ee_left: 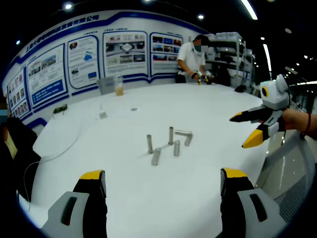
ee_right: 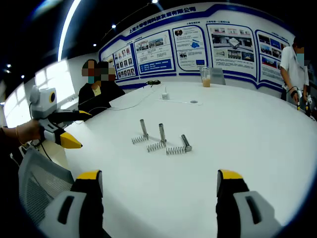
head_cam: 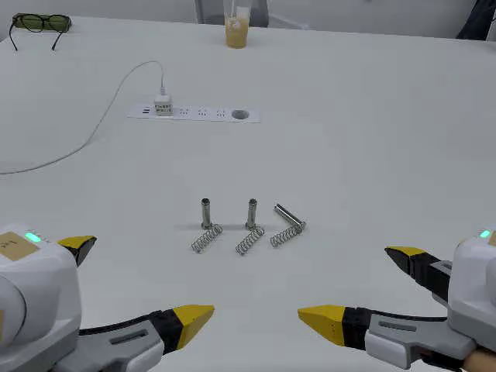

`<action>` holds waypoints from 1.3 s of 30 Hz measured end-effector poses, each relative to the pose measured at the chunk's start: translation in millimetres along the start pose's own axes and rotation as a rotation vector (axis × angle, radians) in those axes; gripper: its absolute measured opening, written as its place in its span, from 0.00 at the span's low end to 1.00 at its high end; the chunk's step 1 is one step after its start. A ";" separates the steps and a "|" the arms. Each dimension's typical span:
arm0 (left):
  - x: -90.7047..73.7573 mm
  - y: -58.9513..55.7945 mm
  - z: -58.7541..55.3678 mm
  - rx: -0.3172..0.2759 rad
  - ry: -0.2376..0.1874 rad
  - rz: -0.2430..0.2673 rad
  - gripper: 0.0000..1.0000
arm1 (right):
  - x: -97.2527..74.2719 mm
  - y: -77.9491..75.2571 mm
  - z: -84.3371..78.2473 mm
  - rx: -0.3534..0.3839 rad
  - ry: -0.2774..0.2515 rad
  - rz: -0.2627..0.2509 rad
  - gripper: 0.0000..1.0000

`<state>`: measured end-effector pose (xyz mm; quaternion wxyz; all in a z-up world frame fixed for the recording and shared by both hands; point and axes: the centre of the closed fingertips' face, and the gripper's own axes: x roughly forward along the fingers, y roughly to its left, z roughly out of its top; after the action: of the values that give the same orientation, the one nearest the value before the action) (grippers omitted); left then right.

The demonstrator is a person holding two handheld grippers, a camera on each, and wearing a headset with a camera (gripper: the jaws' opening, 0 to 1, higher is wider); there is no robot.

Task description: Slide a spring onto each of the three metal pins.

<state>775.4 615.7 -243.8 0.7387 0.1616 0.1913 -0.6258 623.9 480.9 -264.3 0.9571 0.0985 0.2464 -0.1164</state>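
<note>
We look down on a smooth white table (head_cam: 372, 147). Near its centre stand two short, shiny metal cylinders, the left pin (head_cam: 206, 212) and the middle pin (head_cam: 252, 212), both upright. At three o'clock from them the third pin (head_cam: 287, 215) lies on its side.

Three thin wire coils lie loose on the table, beside the pins rather than around them. The left spring (head_cam: 206, 239) and the middle spring (head_cam: 249, 240) each slant away from a pin's base towards seven o'clock. The right spring (head_cam: 284, 236) meets the fallen pin's near end.

At seven o'clock is our left gripper (head_cam: 136, 283), white-bodied with black, yellow-tipped jaws spread wide and empty. At five o'clock the right gripper (head_cam: 362, 285) matches it, also spread wide and empty.

Farther off, at eleven o'clock, a flat white power strip (head_cam: 203, 114) carries a white charger (head_cam: 162, 105) with a thin cable (head_cam: 93, 128). Dark glasses (head_cam: 40, 23) lie beyond at ten, and a clear cup (head_cam: 236, 29) of amber drink stands at twelve.
</note>
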 end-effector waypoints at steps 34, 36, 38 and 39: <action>-0.4 -3.2 2.2 0.034 0.011 -0.005 0.96 | -1.8 2.6 -0.8 -0.027 0.015 0.006 0.96; -0.3 -3.8 2.1 0.034 0.012 -0.006 0.96 | -2.4 2.2 0.5 -0.030 0.009 0.003 0.96; -0.5 -4.0 2.2 0.038 0.015 -0.005 0.96 | -2.7 1.9 1.2 -0.028 0.004 0.003 0.96; -0.7 -4.1 2.2 0.040 0.016 -0.006 0.96 | -2.7 1.7 0.9 -0.028 0.005 0.002 0.96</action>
<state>771.4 614.6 -241.5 0.7320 0.1806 0.1849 -0.6303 622.5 482.8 -261.9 0.9578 0.0858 0.2504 -0.1117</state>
